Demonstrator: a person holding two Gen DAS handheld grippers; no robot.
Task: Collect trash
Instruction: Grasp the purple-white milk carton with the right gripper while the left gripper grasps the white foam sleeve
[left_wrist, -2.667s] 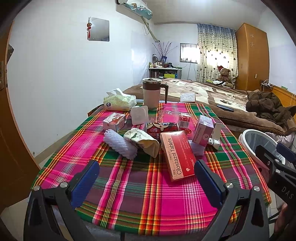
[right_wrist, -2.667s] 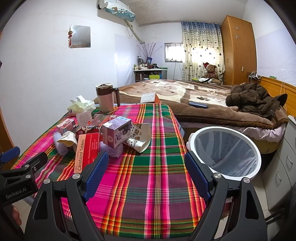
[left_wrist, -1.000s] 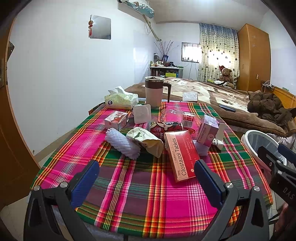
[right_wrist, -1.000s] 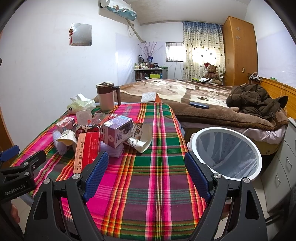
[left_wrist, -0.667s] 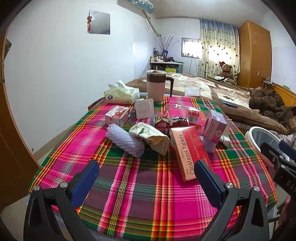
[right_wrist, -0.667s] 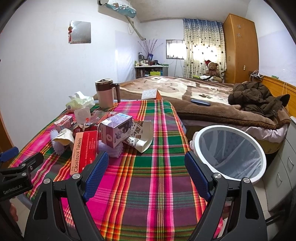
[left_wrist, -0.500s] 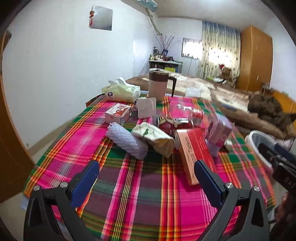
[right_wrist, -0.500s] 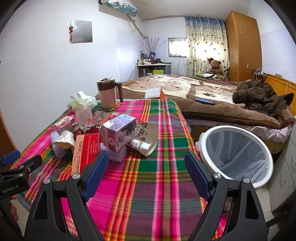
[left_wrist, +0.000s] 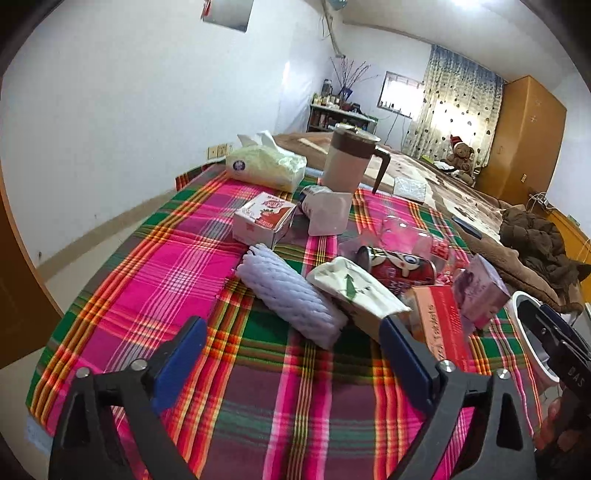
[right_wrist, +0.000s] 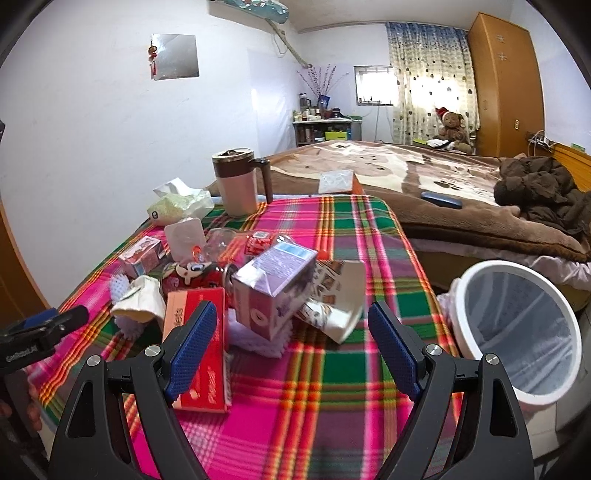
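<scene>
Trash lies in a heap on the plaid tablecloth (left_wrist: 177, 273): a white foam net sleeve (left_wrist: 291, 299), a crumpled paper cup (left_wrist: 354, 288), a red can (left_wrist: 399, 267), a red tablets box (left_wrist: 439, 328) and a purple carton (left_wrist: 480, 291). My left gripper (left_wrist: 291, 360) is open and empty, just short of the foam sleeve. In the right wrist view the purple carton (right_wrist: 273, 291), a torn paper cup (right_wrist: 336, 302) and the red box (right_wrist: 199, 350) lie between my open, empty right gripper (right_wrist: 293, 343) fingers. A white bin (right_wrist: 517, 328) stands right of the table.
A lidded mug (left_wrist: 351, 162), a tissue pack (left_wrist: 264, 166) and a small strawberry carton (left_wrist: 264, 219) stand at the table's far side. A bed with a brown blanket (right_wrist: 424, 173) lies behind. The wall runs along the left.
Both grippers have moved forward toward the heap of trash, which now looks nearer and larger. The left view has tilted. Both grippers stay open.
</scene>
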